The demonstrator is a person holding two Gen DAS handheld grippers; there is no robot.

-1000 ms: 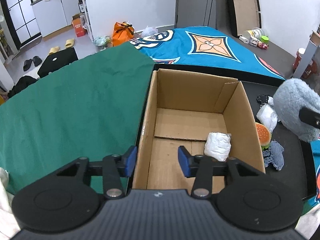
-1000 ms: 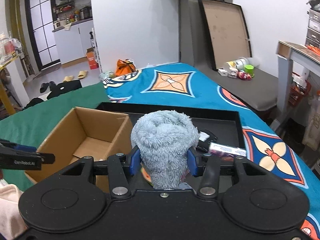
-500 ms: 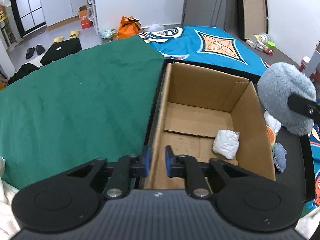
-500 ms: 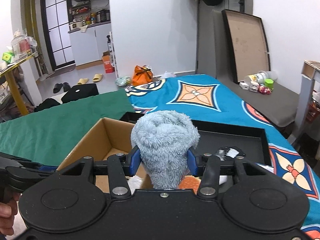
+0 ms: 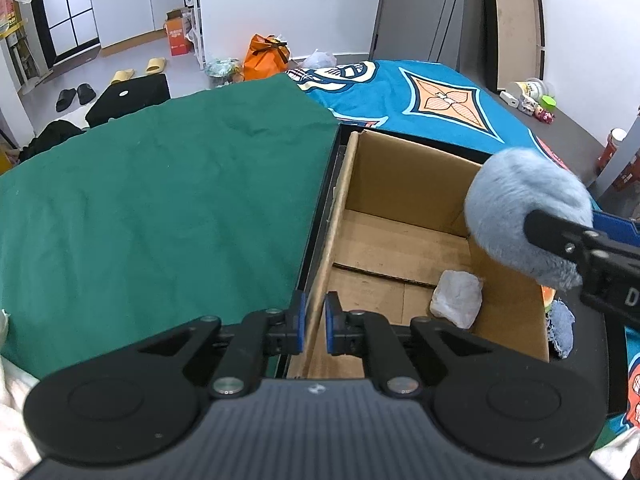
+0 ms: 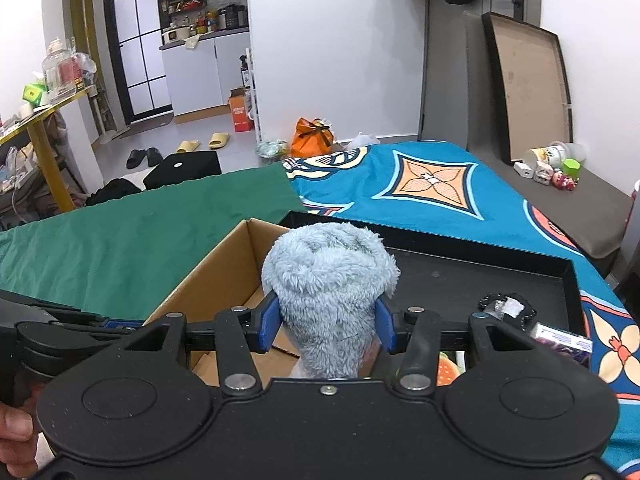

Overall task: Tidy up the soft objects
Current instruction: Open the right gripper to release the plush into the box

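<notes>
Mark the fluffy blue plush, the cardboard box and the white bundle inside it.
fluffy blue plush [image 6: 330,280]: right wrist view, middle of its fur.
cardboard box [image 5: 404,178]: left wrist view, inner far wall.
white bundle [image 5: 456,298]: left wrist view, centre of bundle.

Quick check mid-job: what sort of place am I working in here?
Most likely a small lived-in apartment: a kitchenette behind glass doors, slippers on the floor, and a patterned blue cloth spread under the cardboard box.

A single white letter "D", cut off by the frame edge, is seen on the right gripper [image 5: 600,248]; no other text is legible.
</notes>
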